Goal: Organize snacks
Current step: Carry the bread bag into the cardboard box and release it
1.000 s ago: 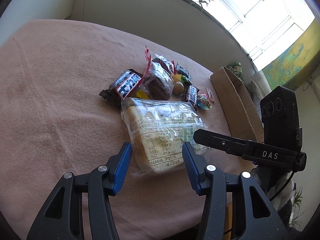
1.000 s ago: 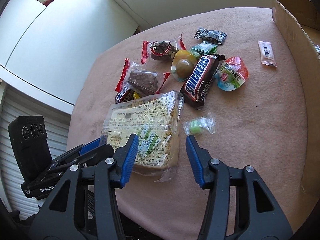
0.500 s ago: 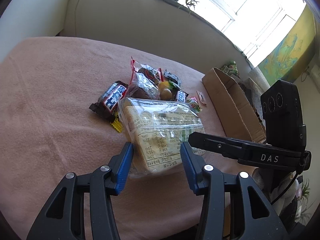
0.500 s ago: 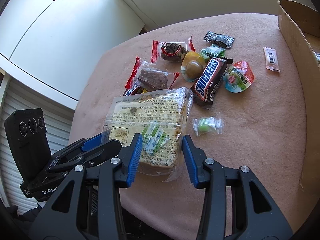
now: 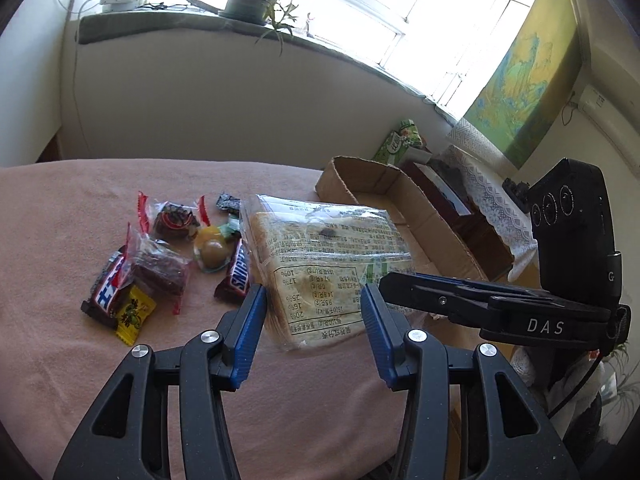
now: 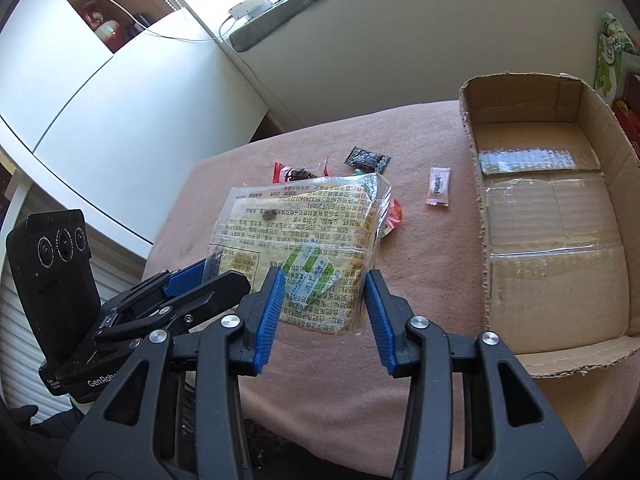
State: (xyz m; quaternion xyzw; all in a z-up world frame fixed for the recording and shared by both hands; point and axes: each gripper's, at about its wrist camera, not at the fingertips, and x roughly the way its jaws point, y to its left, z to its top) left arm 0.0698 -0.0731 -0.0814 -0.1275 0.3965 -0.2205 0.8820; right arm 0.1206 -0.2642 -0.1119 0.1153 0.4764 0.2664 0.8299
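A clear bag of sliced bread is held off the pink tablecloth by both grippers. My left gripper is shut on one side of it. My right gripper is shut on the other side of the bread bag. The empty cardboard box lies to the right, also in the left wrist view. Snickers bars, a wrapped brownie, a jelly cup and candies stay on the cloth.
A small pink sachet and a black wrapper lie near the box. A yellow candy lies at the left. A white cabinet stands beyond the table's left edge. A windowsill with a plant is behind.
Both grippers closed on the bread bag and lifted it off the cloth, towards the cardboard box. The small green candy is now hidden behind the bag.
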